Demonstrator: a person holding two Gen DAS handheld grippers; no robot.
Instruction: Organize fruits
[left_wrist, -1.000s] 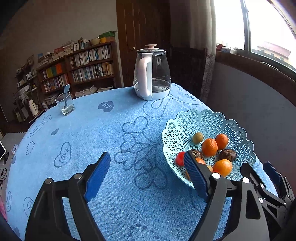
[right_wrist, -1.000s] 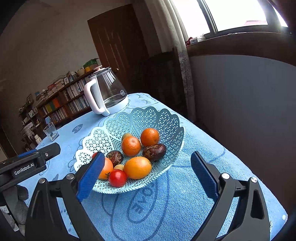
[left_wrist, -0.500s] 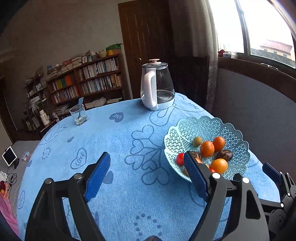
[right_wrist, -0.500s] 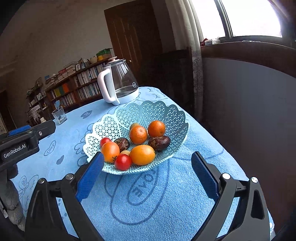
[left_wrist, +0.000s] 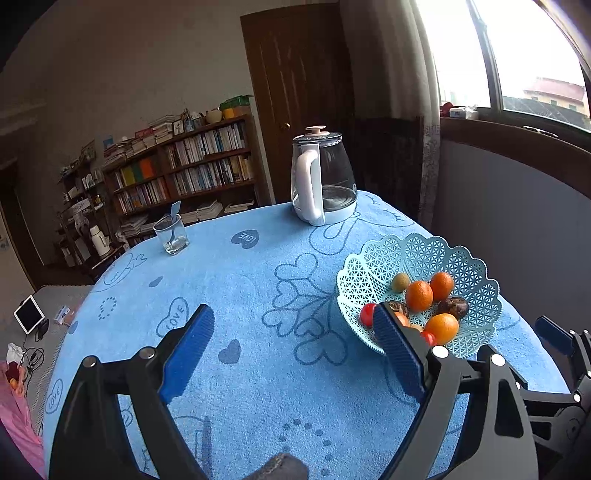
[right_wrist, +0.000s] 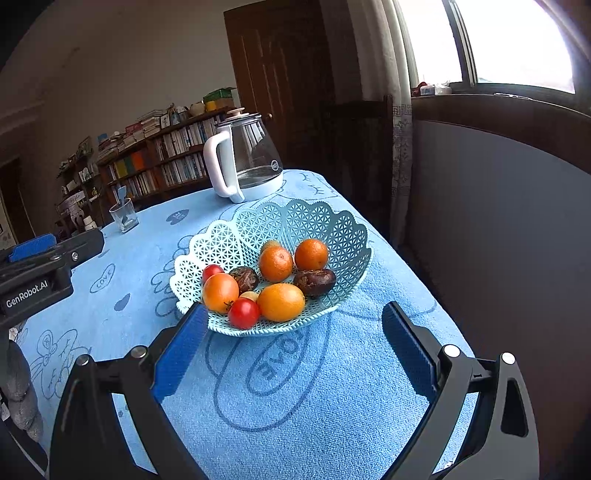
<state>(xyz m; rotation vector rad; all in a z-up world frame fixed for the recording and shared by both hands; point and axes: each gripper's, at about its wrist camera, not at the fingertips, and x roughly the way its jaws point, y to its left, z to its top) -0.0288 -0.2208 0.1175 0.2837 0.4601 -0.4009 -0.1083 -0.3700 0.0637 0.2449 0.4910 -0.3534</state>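
Both grippers, left (left_wrist: 295, 354) and right (right_wrist: 295, 354), have drawn back from the basket (right_wrist: 332, 225) over the last second; jaws spread, empty; fruits (right_wrist: 275, 264) all sit in the basket; task looks complete.

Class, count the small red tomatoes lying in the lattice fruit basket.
2. One tomato lies at the basket's near rim, beside the front oranges; the other tomato sits at the left edge behind an orange. More may be hidden under the pile.
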